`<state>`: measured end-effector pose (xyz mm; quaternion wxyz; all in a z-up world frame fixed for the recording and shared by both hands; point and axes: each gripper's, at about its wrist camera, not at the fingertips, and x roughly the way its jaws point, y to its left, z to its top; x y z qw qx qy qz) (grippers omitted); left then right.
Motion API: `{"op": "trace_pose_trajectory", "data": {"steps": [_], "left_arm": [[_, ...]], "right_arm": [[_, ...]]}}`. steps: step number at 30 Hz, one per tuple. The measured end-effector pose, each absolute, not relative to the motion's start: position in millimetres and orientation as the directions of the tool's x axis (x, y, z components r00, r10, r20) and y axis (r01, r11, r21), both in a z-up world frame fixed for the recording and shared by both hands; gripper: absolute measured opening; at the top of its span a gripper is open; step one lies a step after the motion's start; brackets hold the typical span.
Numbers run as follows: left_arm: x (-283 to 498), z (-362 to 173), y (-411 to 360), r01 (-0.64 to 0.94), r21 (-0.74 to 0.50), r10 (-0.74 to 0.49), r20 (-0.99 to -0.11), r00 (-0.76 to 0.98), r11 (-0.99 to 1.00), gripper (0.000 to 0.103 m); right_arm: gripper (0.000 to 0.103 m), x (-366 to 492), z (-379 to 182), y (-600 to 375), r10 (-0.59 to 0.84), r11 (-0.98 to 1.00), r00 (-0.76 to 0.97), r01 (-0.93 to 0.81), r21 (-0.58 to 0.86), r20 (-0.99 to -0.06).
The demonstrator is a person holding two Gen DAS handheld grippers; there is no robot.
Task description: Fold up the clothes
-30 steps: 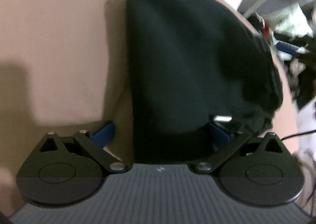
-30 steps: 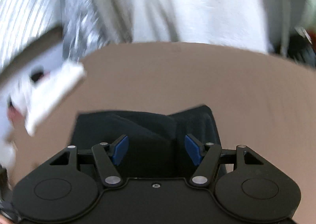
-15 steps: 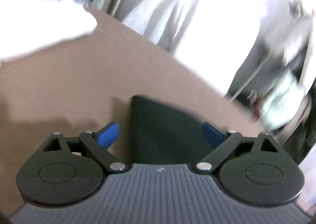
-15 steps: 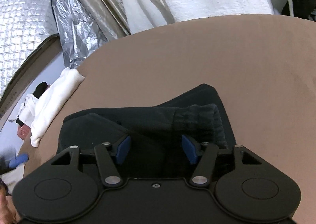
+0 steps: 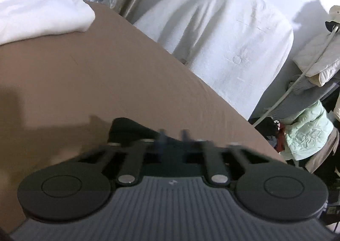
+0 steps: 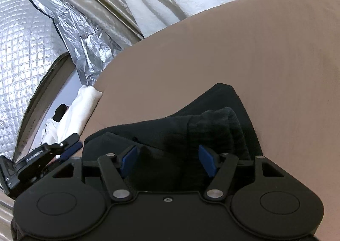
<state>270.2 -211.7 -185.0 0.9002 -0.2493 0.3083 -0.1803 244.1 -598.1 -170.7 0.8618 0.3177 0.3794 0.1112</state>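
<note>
A black garment (image 6: 204, 126) lies folded in a heap on the brown surface (image 6: 265, 54). In the right wrist view my right gripper (image 6: 169, 161) is open, its blue pads (image 6: 128, 159) apart just above the black cloth, holding nothing. In the left wrist view only a corner of the black garment (image 5: 129, 129) shows past my left gripper (image 5: 173, 135). Its fingers are blurred and stand close together over the cloth; whether they pinch it is unclear. The left gripper also shows at the left edge of the right wrist view (image 6: 53, 153).
A white folded cloth (image 5: 38, 17) lies at the far left of the brown surface (image 5: 95, 75). Silver foil sheeting (image 6: 42, 34) and a white draped sheet (image 5: 223, 39) stand behind. A rack with hanging clothes (image 5: 308, 130) is to the right.
My left gripper has let the black garment down, tilted up, and its fingers have come nearly together. The right gripper has stayed open and moved closer over the garment.
</note>
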Motion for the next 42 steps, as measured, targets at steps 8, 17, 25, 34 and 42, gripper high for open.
{"op": "trace_pose_trajectory", "data": {"steps": [8,17,25,34,42], "left_arm": [[244.5,-153.9,-190.4,0.159,-0.406,-0.358,-0.483,0.799,0.9,0.0],[226.4,-141.5,-121.9,0.07,-0.371,-0.265,-0.508,0.82,0.926,0.0],[224.3,-173.7,-114.4,0.05,-0.517,-0.389,-0.573,0.721,0.855,0.062],[232.1,-194.7,-137.5,0.209,-0.612,-0.607,-0.568,0.555,0.763,0.08],[236.2,-220.3,-152.4,0.316,-0.649,-0.718,-0.574,0.393,0.692,0.081]], "right_arm": [[0.069,242.7,-171.0,-600.8,0.446,0.761,0.685,0.047,0.647,-0.575],[0.069,240.4,-167.4,-600.9,0.442,0.765,0.68,0.055,0.642,-0.585],[0.07,233.9,-146.2,-595.4,0.427,0.8,0.677,0.026,0.599,-0.599],[0.089,224.6,-126.6,-613.3,0.351,0.88,0.691,-0.013,0.475,-0.632],[0.089,259.2,-156.9,-614.4,0.34,0.929,0.557,-0.072,0.364,-0.757]]}}
